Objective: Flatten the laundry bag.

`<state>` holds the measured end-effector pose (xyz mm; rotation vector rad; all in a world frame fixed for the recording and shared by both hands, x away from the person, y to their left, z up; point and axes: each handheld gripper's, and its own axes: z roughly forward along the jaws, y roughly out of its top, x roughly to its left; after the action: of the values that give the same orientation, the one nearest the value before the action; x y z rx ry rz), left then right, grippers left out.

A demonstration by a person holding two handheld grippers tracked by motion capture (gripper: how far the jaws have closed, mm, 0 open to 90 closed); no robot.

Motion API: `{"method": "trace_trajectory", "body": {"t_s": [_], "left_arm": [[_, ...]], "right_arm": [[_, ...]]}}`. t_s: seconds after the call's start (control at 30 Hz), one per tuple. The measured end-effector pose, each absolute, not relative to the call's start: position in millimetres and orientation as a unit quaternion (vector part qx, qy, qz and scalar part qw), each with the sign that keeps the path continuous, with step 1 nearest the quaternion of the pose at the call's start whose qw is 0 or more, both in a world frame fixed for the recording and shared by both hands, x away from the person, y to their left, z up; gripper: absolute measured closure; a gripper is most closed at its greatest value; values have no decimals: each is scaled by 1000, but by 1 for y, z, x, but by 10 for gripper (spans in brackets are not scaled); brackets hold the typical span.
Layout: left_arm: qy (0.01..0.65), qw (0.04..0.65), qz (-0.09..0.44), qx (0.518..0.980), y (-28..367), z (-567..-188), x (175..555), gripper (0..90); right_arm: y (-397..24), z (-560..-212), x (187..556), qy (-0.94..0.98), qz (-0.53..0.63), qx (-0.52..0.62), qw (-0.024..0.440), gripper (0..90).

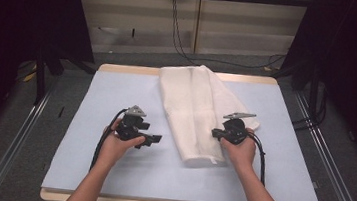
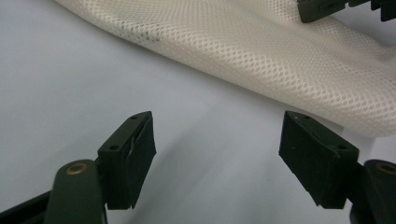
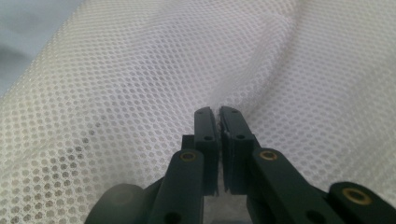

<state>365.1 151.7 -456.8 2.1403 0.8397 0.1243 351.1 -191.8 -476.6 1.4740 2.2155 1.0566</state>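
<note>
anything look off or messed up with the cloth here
The white mesh cloth lies askew across the pale blue mat, its far end past the mat's edge. A faint grey smudge marks it. The right gripper pinches a fold, puckering it.

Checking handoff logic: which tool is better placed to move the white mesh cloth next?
Right. The right tool is shut on a pinch of the white mesh cloth; the left tool is open over the bare blue mat, beside the cloth.
</note>
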Motion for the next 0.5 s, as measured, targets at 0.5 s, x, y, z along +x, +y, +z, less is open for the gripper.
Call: {"method": "trace_trajectory", "body": {"t_s": [0.5], "left_arm": [[339, 416, 42, 843, 147, -457, 366, 295]], "right_arm": [[-145, -445, 327, 790, 427, 411, 159, 880]]}}
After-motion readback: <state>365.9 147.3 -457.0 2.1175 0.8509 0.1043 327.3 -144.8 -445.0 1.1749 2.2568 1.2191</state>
